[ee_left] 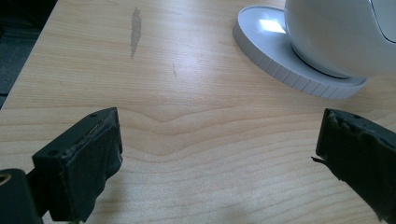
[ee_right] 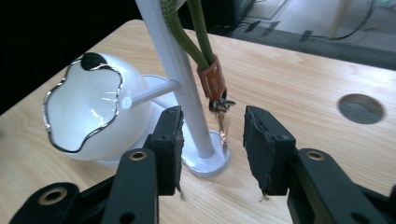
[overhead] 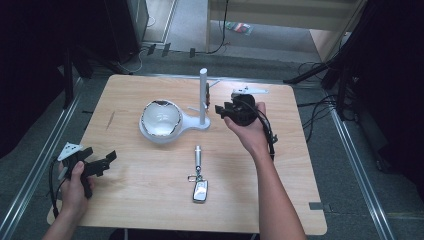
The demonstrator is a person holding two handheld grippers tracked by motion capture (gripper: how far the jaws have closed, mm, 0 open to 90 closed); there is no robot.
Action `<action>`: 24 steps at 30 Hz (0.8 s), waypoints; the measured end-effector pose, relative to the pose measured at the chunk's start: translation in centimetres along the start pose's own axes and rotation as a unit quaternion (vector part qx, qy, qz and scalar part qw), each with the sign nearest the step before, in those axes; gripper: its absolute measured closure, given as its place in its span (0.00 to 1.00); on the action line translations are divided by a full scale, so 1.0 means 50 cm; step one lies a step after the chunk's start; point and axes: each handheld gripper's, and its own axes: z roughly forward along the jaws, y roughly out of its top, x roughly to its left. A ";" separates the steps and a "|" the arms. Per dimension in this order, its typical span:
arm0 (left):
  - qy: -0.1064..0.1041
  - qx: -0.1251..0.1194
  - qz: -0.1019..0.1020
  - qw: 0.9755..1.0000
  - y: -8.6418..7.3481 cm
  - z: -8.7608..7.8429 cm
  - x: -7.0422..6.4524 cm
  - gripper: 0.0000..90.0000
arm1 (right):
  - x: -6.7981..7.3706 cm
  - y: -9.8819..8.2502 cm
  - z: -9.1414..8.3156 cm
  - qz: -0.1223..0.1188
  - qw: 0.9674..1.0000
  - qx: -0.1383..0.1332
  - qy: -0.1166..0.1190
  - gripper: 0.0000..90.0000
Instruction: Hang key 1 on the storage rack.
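behind the parted right hand-held gripper [ee_right: 212,140], the green lanyard [ee_right: 205,70] runs off-frame.

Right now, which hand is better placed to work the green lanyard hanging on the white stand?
Right. The right gripper sits at the white stand, its fingers open either side of the green lanyard clip. The left gripper rests near the table's front-left corner, open, facing the bowl.

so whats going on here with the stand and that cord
A person works at a wooden table with a gripper in each hand. The right gripper is at the white stand, its jaws open just apart from the metal clip of a green cord that hangs on the stand. The left gripper rests open near the table's left edge. A second keychain lies flat in front of the bowl.
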 end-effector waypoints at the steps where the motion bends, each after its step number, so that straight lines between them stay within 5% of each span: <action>1: 0.001 0.000 0.000 1.000 0.000 0.000 0.000 0.01 | 0.005 0.000 -0.004 -0.005 1.000 0.001 -0.011 0.64; 6: 0.000 0.001 0.002 1.000 0.000 -0.001 0.000 0.01 | 0.041 -0.012 -0.030 -0.038 0.998 0.009 -0.052 0.58; 16: 0.000 0.001 0.001 1.000 -0.001 -0.001 0.000 0.01 | 0.071 -0.050 -0.049 -0.034 0.994 0.060 -0.087 0.52; 24: 0.001 0.002 0.002 1.000 0.000 -0.001 0.000 0.01 | 0.088 -0.090 -0.047 -0.019 0.987 0.128 -0.095 0.47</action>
